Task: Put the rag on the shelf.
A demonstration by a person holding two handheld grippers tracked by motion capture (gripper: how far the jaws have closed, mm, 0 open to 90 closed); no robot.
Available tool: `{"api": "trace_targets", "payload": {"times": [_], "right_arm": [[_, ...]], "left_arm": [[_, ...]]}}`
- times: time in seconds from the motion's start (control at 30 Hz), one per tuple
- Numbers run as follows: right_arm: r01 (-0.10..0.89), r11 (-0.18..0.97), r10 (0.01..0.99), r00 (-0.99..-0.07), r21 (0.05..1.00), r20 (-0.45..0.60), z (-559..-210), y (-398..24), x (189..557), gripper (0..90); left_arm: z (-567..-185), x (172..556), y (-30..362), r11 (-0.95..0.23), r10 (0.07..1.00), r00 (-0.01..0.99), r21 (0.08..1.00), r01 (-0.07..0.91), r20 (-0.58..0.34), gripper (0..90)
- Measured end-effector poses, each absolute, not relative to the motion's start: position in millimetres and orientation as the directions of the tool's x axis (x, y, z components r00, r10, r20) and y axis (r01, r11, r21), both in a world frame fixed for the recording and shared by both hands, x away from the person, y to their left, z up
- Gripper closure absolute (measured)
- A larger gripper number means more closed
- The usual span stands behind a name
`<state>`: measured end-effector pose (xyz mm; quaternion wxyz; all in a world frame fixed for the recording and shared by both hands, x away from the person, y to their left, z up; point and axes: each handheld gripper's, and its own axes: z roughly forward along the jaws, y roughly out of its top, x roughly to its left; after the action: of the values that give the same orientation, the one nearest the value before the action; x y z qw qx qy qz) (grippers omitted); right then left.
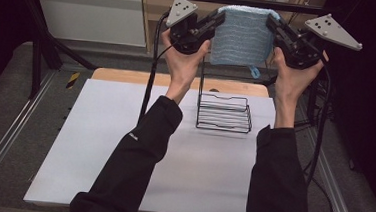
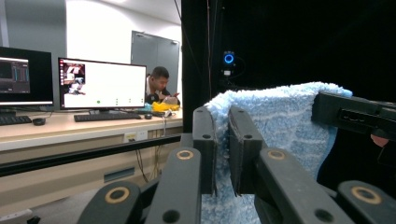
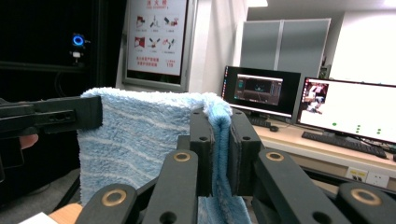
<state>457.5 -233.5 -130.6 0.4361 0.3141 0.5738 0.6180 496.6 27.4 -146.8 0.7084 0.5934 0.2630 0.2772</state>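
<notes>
Holding a blue towel (image 1: 242, 35) stretched between them, two hand-held grippers are raised high above the far edge of the bench (image 1: 123, 146). The left gripper (image 1: 216, 20) has its fingers (image 2: 205, 140) clamped on the towel's left top corner; the right gripper (image 1: 274, 23) has its fingers (image 3: 201, 140) clamped on the right top corner. The towel hangs flat and taut, off the bench. Below it, a black wire rack (image 1: 224, 112) stands on the bench near the far edge, right of the middle. Dark sleeves (image 1: 132, 162) cover both forearms.
</notes>
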Motion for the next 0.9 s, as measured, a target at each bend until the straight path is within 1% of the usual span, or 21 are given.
{"api": "trace_targets", "payload": {"times": [0.27,0.5,0.9], "right_arm": [[-0.139,0.06,0.899,-0.424,0.988,-0.114,-148,-237,471,82.9],[-0.1,0.05,0.9,-0.427,0.994,-0.088,-168,-243,479,82.9],[-0.035,0.054,0.9,-0.431,0.998,-0.064,-203,-252,484,82.9]], "left_arm": [[-165,510,25,0.104,0.708,0.705,0.993,-0.056,-0.034,82.6],[-180,518,20,0.06,0.712,0.702,0.997,-0.044,-0.012,82.5],[-214,522,15,0.024,0.692,0.721,1.0,0.02,-0.031,82.4]]}}
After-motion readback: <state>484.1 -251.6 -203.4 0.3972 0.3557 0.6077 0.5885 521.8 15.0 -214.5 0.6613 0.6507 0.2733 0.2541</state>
